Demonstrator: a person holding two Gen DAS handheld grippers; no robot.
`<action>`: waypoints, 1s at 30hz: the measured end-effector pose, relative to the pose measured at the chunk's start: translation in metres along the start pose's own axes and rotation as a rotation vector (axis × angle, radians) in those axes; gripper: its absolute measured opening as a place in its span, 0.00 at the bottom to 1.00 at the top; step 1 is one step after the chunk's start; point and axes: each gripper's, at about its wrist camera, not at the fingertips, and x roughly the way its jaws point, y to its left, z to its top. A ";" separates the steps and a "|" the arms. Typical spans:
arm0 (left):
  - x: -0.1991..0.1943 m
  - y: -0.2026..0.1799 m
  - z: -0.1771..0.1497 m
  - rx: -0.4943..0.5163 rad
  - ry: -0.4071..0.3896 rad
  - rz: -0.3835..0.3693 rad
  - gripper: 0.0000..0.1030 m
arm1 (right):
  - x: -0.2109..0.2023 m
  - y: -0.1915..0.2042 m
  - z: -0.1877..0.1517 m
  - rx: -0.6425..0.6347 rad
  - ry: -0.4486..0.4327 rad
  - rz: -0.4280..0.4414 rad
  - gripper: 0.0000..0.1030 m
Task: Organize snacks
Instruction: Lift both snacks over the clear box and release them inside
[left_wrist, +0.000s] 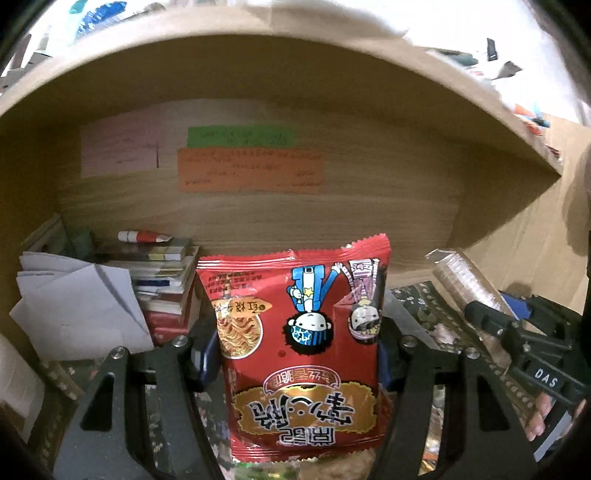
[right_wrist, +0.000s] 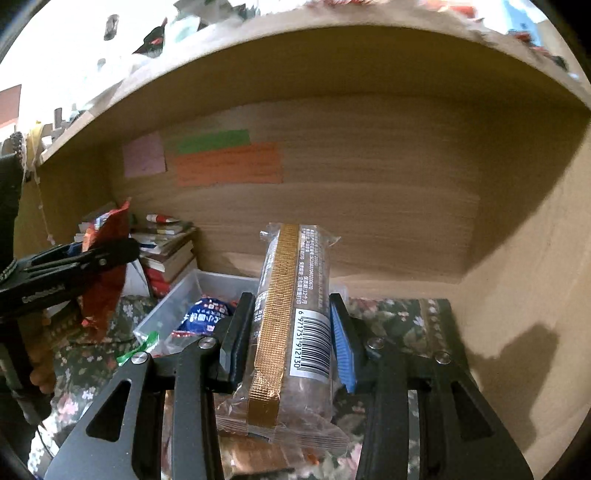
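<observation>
My left gripper (left_wrist: 291, 350) is shut on a red noodle snack packet (left_wrist: 299, 343) with cartoon figures, held upright and upside down in front of the wooden shelf. From the right wrist view the same red packet (right_wrist: 105, 273) and the left gripper (right_wrist: 122, 251) show edge-on at the left. My right gripper (right_wrist: 291, 332) is shut on a clear-wrapped brown cake roll (right_wrist: 291, 314) with a gold seam and a barcode label, standing upright between the pads. Behind it sits a clear plastic bin (right_wrist: 192, 291) holding a blue snack bag (right_wrist: 203, 317). The right gripper (left_wrist: 476, 314) and its wrapped roll (left_wrist: 465, 280) appear at the right of the left wrist view.
A wooden shelf alcove (left_wrist: 295, 221) has pink, green and orange notes stuck on its back wall. A stack of books (left_wrist: 166, 288) and folded white paper (left_wrist: 85, 306) fill its left corner. A dark floral cloth (right_wrist: 406, 321) covers the surface. A hand (left_wrist: 535, 417) holds the right tool.
</observation>
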 end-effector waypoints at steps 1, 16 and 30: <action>0.004 -0.001 0.001 0.000 0.005 0.004 0.62 | 0.003 0.000 0.001 -0.001 0.005 0.003 0.35; 0.083 0.008 -0.009 0.027 0.181 0.030 0.62 | 0.099 0.012 -0.007 -0.020 0.210 0.047 0.35; 0.072 0.009 -0.010 0.013 0.222 -0.016 0.74 | 0.090 0.006 -0.006 -0.032 0.202 0.039 0.39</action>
